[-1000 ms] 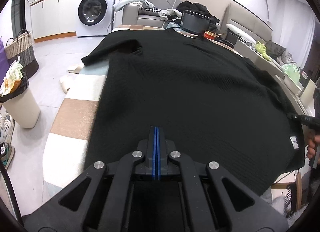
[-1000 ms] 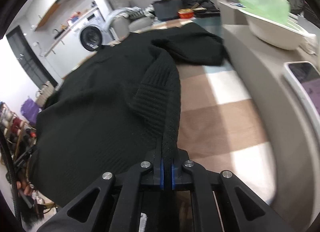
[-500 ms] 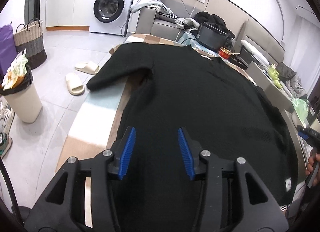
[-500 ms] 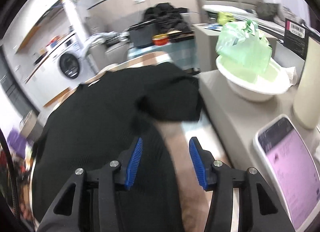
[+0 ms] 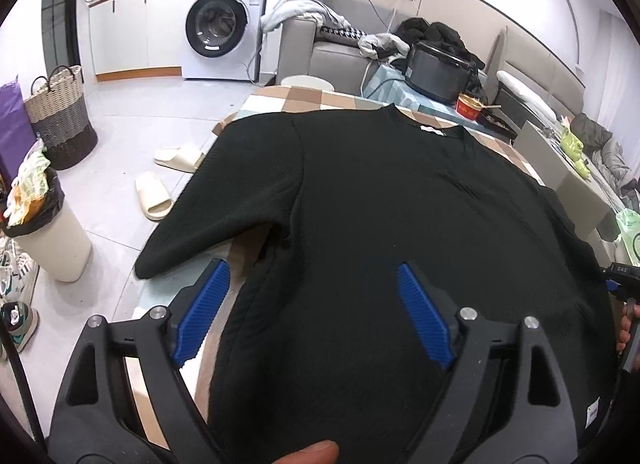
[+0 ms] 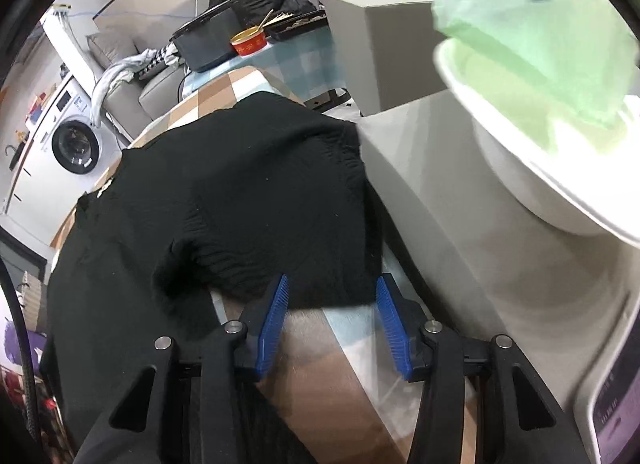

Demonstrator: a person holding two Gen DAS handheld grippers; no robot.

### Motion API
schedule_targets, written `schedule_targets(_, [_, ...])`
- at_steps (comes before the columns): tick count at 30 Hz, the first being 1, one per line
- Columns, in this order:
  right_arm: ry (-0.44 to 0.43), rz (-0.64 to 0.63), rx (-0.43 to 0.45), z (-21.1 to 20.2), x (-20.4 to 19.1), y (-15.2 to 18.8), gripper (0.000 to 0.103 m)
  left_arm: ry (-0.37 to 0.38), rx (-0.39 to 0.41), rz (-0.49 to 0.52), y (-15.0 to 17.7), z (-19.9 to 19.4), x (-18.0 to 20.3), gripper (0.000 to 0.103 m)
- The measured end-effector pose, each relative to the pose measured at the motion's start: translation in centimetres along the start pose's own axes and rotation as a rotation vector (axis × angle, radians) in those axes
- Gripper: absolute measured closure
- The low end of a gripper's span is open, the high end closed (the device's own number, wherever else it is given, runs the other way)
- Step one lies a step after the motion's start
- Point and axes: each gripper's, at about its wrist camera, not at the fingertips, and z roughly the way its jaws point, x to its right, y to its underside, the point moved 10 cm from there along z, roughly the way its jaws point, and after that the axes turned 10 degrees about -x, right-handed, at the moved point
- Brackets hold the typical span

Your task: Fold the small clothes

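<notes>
While the black sweater [image 5: 400, 224] lies spread on the checked bench [image 5: 304, 98], both grippers hover over it with nothing gripped. The left gripper [image 5: 312, 312] has its jaws opening wide above the body, a sleeve [image 5: 224, 208] ahead to their left. The right gripper [image 6: 332, 320] has jaws half apart, closing slightly, the folded-in sleeve [image 6: 280, 200] just ahead. Likely next: grasp a sleeve. The hem is cut off.
</notes>
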Motion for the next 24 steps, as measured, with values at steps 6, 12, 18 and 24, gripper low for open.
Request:
schedule_targets(6, [0.089, -0.061, 0.020, 1.0, -0.4, -1.1, 0.095, 0.007, 0.005, 0.033, -1.8, 1.8, 1.3, 0.018])
schedule_targets(12, [0.108, -0.102, 0.189, -3.6, -2.4, -4.8, 0.096, 0.019, 0.014, 0.029, -1.9, 2.5, 1.6, 0.018])
schedule_targets(18, [-0.048, -0.128, 0.375, -9.2, -5.6, -8.7, 0.096, 0.032, 0.018, 0.018, -1.6, 2.6, 1.0, 0.018])
schedule_targets(24, [-0.317, -0.353, 0.430, -11.5, -15.3, -9.4, 0.096, 0.039, 0.021, 0.009, -1.4, 2.7, 0.7, 0.018])
